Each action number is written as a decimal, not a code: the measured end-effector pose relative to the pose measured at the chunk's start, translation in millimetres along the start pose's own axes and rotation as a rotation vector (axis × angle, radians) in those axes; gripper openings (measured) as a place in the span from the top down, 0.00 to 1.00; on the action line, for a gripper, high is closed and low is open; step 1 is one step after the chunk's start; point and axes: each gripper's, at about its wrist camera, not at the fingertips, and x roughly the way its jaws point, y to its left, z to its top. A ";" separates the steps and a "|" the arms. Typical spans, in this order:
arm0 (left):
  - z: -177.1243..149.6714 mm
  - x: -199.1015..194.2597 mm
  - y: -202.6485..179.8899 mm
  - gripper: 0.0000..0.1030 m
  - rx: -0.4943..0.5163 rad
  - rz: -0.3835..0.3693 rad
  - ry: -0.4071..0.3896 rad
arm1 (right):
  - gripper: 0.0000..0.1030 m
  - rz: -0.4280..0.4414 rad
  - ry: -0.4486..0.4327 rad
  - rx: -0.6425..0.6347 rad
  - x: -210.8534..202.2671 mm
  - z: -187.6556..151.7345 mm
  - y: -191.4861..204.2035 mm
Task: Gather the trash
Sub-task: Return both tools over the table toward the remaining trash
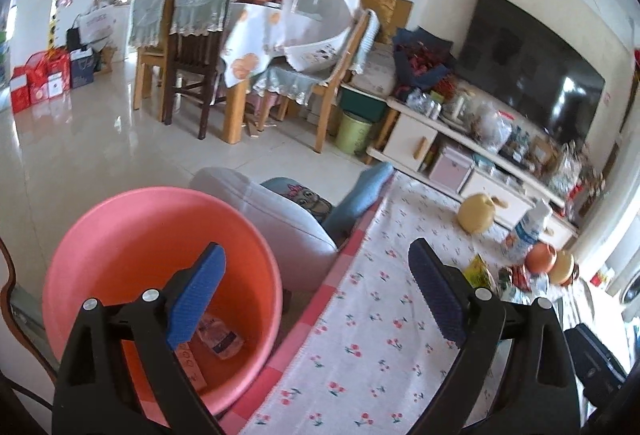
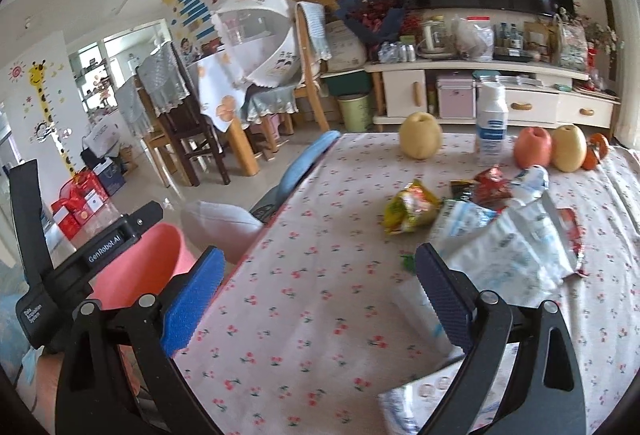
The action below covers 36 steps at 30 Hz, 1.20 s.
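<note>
Crinkled foil wrappers (image 2: 516, 247) on cherry-print cloth (image 2: 320, 295), round pink plastic bucket (image 1: 160, 235) beside

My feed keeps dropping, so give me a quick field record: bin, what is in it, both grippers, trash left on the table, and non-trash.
bin: pink bucket beside the table edge
bin contents: crumpled clear bottle, a flat packet beside it
left gripper: fingers wide apart, nothing between them
right gripper: fingers wide apart, nothing held
trash left: yellow wrapper, red wrapper, white bags
non-trash: pears, apple, upright white bottle
</note>
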 end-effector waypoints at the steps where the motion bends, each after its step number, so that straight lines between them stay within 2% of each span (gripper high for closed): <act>1: -1.5 0.5 -7.7 0.09 0.017 -0.003 0.004 | 0.08 -0.008 -0.002 0.004 -2.1 0.0 -4.1; 10: -18.9 0.5 -60.2 0.09 0.138 -0.041 0.025 | 0.08 -0.071 -0.044 0.035 -27.9 3.3 -49.2; 21: -38.3 -3.1 -112.7 0.09 0.228 -0.163 0.054 | 0.07 -0.136 -0.075 0.073 -52.0 1.1 -103.3; 27: -48.4 -6.7 -142.0 0.09 0.314 -0.228 0.065 | 0.07 -0.165 -0.076 0.110 -58.0 -2.2 -134.9; 36: -75.2 -19.9 -188.2 0.09 0.511 -0.342 0.080 | 0.07 -0.220 -0.065 0.138 -61.9 -6.0 -176.9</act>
